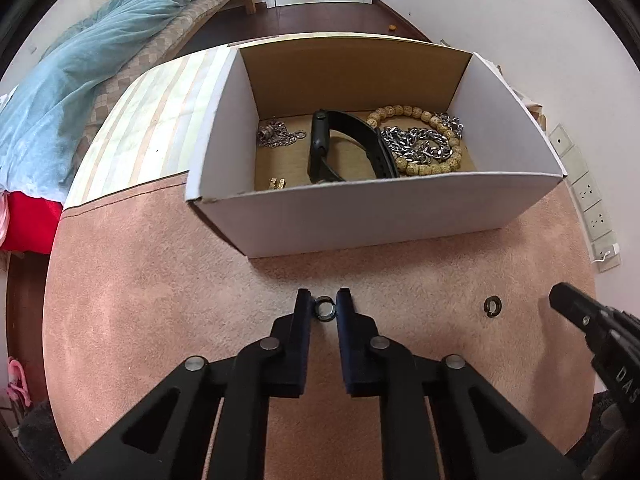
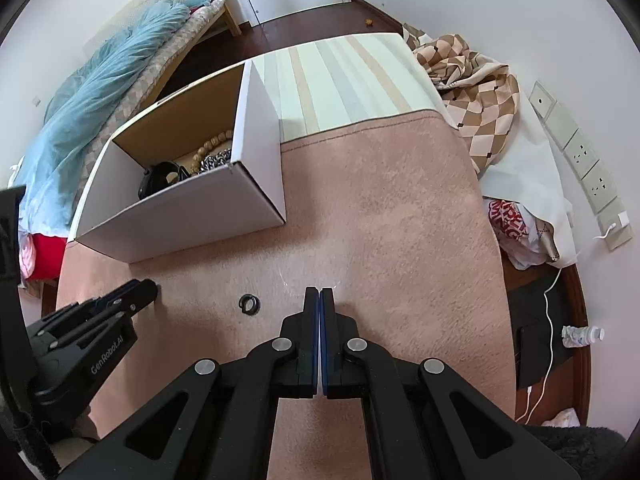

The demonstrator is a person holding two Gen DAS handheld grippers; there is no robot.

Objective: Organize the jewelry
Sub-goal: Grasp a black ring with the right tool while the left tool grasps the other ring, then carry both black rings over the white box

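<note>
A white cardboard box [image 1: 380,216] stands on the pink cloth and holds a black watch [image 1: 340,148], a wooden bead bracelet [image 1: 420,168], silver chains [image 1: 416,146] and a small gold piece [image 1: 277,183]. My left gripper [image 1: 324,307] is shut on a small dark ring [image 1: 325,309], low over the cloth in front of the box. A second dark ring [image 1: 492,305] lies on the cloth to its right; it also shows in the right wrist view [image 2: 249,303]. My right gripper [image 2: 320,294] is shut and empty, right of that ring. The box [image 2: 192,216] stands at its far left.
A striped cloth [image 2: 340,80] covers the far part of the surface. A checkered blanket [image 2: 472,92] and a plastic bag [image 2: 516,232] lie at the right edge. A bed with blue bedding [image 1: 80,80] is to the left. Wall sockets [image 2: 592,176] are on the right.
</note>
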